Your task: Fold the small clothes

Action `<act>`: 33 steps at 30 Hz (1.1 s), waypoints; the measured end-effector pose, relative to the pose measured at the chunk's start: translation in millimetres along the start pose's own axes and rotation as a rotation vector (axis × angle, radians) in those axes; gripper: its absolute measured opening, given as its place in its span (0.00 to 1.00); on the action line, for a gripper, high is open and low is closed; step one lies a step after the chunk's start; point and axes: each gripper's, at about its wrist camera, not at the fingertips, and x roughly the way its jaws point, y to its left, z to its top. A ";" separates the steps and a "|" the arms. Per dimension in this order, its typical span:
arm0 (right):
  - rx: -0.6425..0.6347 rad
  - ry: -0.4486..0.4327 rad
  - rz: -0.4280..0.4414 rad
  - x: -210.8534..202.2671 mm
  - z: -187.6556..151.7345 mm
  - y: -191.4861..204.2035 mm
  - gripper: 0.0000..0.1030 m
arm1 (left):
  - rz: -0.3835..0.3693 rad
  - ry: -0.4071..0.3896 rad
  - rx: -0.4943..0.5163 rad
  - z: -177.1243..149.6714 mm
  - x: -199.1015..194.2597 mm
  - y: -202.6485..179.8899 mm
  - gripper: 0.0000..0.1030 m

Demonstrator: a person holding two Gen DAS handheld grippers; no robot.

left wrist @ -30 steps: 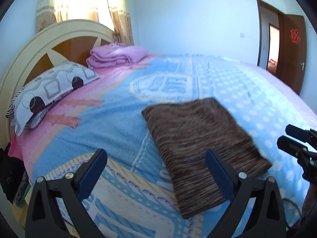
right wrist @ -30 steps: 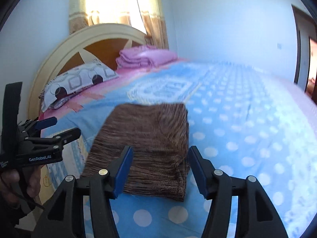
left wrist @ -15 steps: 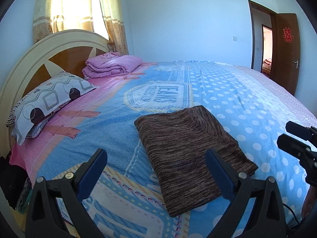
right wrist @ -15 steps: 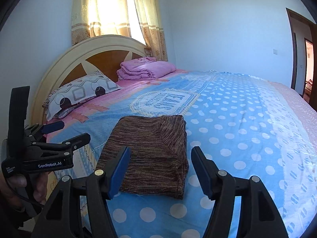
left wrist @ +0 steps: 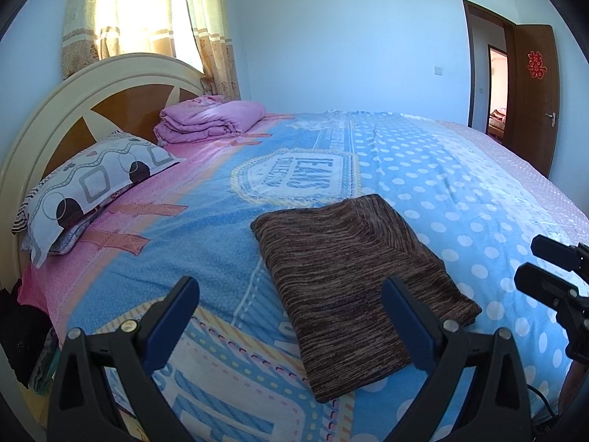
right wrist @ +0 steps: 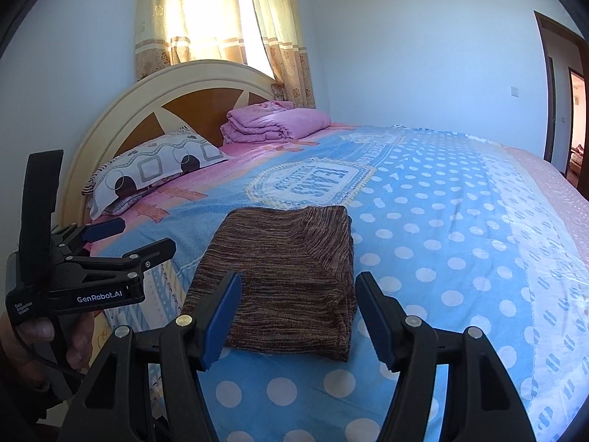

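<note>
Brown knit garment [right wrist: 283,261] lies folded flat on the bed [right wrist: 460,258], left gripper [left wrist: 291,316] and right gripper [right wrist: 298,316] jaws both open, empty, hovering short of it; release looks clean, so back off without snagging edges.

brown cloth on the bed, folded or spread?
Folded. The brown cloth lies as a compact rectangle on the bed, with stacked layers at its near edge.

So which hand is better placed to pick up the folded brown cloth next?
Right, probably. The right gripper has its open jaws lined up on the near edge of the brown cloth. The left gripper sits off to its side.
</note>
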 end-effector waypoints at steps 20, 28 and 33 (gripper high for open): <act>0.005 0.005 0.003 0.1 -3.3 3.0 0.63 | 0.000 0.004 0.003 -1.6 0.6 -1.2 0.99; 0.019 -0.021 0.000 -3.7 -3.6 1.9 0.64 | -0.009 0.007 0.006 -3.6 0.5 -2.5 1.00; 0.020 -0.036 -0.002 -7.3 -2.3 1.8 0.64 | -0.021 0.003 0.006 -2.8 0.4 -0.4 1.00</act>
